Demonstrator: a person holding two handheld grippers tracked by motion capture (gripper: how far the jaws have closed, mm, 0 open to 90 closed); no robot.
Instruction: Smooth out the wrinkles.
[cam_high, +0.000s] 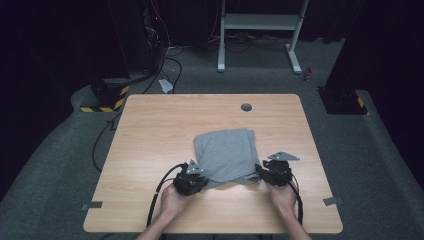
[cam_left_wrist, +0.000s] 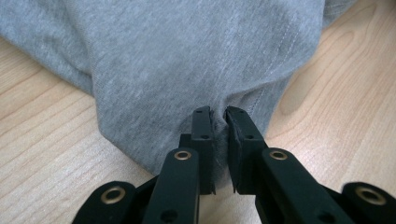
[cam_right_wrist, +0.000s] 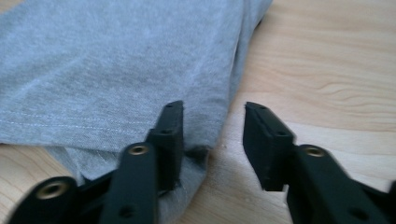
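Left tool (cam_left_wrist: 218, 116) pinches the grey cloth's (cam_high: 227, 154) near-left corner; right tool (cam_right_wrist: 213, 109) is spread at its near-right corner on the worktop (cam_high: 150, 130).

A light wooden table with rounded corners (cam_high: 150, 130) stands on a grey carpeted floor (cam_high: 55, 150); a small round grey cable grommet (cam_high: 246, 107) sits near its far edge, and strips of grey tape (cam_high: 91, 205) mark the near corners. Beyond it stands a white metal frame on two feet (cam_high: 260, 22). A black block with yellow-and-black hazard stripes (cam_high: 102, 97) lies at the far left, black cables (cam_high: 170, 65) trailing past it. The surroundings are dark (little can be made out there).
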